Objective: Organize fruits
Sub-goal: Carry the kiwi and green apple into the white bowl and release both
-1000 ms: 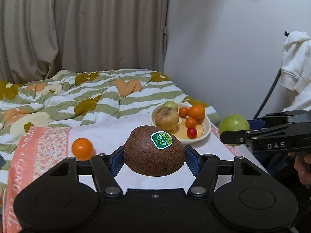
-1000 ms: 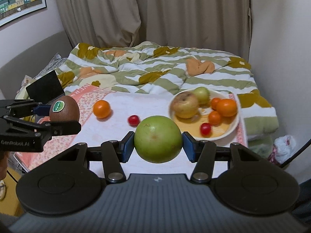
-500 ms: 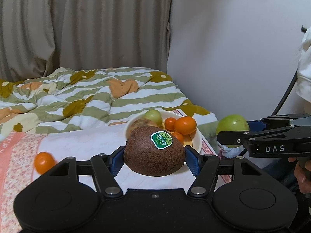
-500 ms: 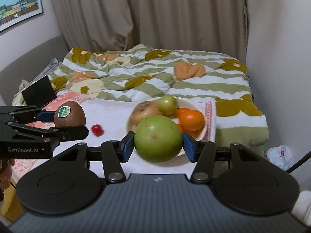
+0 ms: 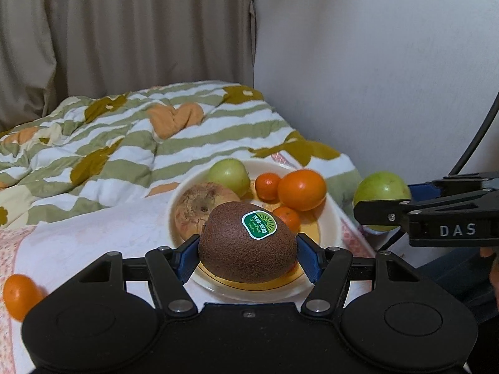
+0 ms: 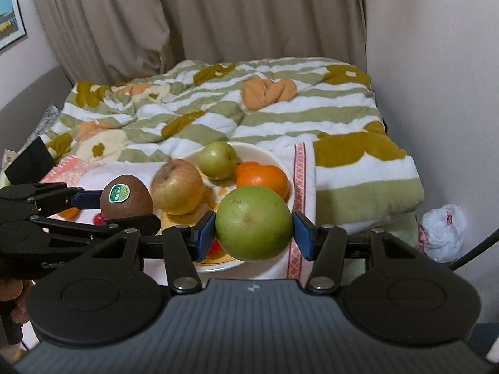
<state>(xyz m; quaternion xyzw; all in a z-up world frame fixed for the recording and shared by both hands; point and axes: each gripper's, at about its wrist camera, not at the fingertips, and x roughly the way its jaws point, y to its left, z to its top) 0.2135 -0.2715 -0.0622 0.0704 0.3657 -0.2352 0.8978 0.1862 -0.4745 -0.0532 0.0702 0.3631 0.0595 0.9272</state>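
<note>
My left gripper (image 5: 248, 247) is shut on a brown kiwi (image 5: 246, 243) with a green sticker, held over the near edge of the cream plate (image 5: 330, 218). My right gripper (image 6: 254, 224) is shut on a large green apple (image 6: 253, 222), held at the plate's (image 6: 280, 162) near right side. The plate holds a blemished apple (image 5: 199, 202), a small green apple (image 5: 229, 173), an orange (image 5: 301, 188) and small tangerines (image 5: 266, 185). The kiwi (image 6: 124, 196) and left gripper (image 6: 90, 212) show at left in the right wrist view. The green apple (image 5: 382, 193) shows at right in the left wrist view.
The plate sits on a white cloth (image 5: 93, 237) with a pink patterned border, laid on a bed with a green striped quilt (image 6: 280, 112). A loose orange (image 5: 18, 294) and a red cherry tomato (image 6: 99, 218) lie on the cloth at left. A wall stands at right.
Both grippers have moved forward toward the plate with their fruit. The kiwi now hangs over the plate's near edge and the green apple is beside the plate's right side.
</note>
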